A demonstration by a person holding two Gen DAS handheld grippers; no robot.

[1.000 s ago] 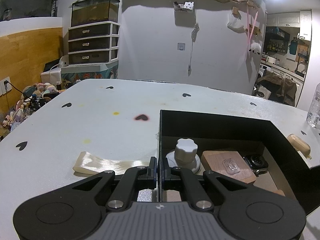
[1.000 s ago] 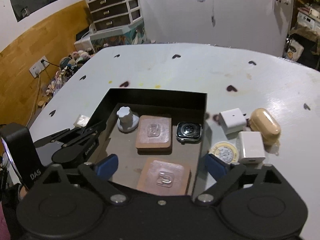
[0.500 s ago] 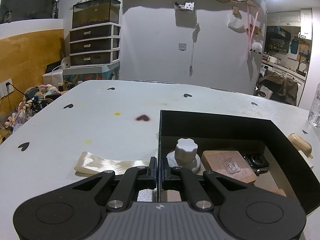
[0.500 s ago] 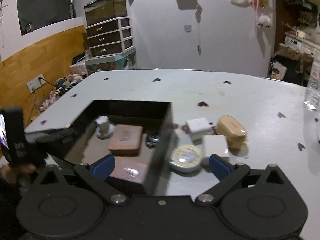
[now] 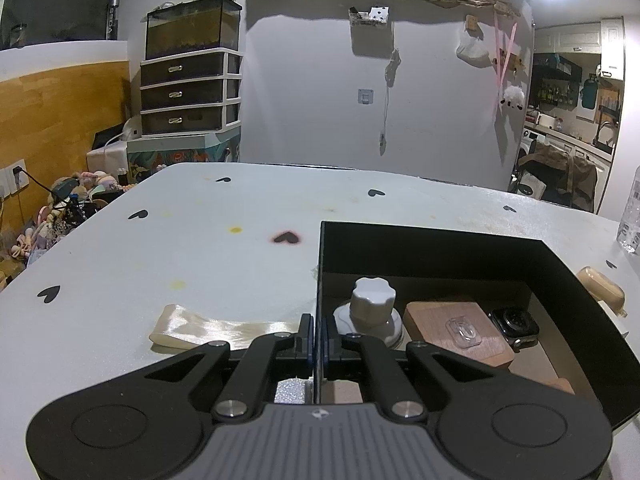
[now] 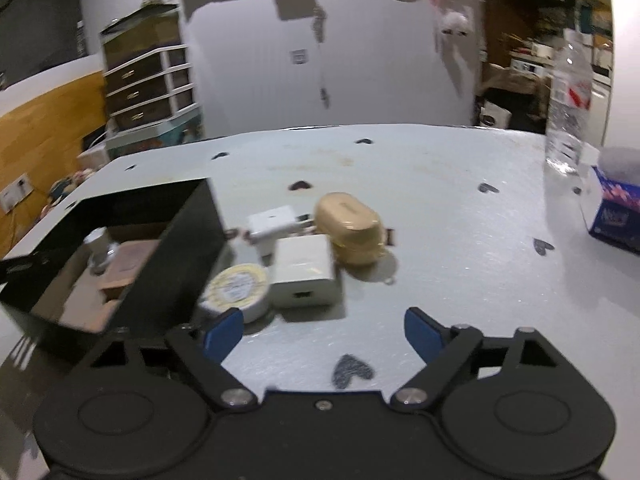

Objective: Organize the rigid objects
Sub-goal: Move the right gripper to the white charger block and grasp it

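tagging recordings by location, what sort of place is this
Most likely a lived-in home, a living or dining room. A plastic drawer unit with a tank on top stands by the wall, soft toys lie heaped on the floor, and a kitchen opens off the right.

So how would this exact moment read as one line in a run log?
left gripper: shut on black box wall | right gripper: open, empty, closing, over table near white charger

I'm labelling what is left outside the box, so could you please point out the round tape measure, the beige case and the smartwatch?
round tape measure [image 6: 236,286], right wrist view, on its yellow top face.
beige case [image 6: 347,216], right wrist view, on its lid.
smartwatch [image 5: 514,321], left wrist view, on its dark screen.
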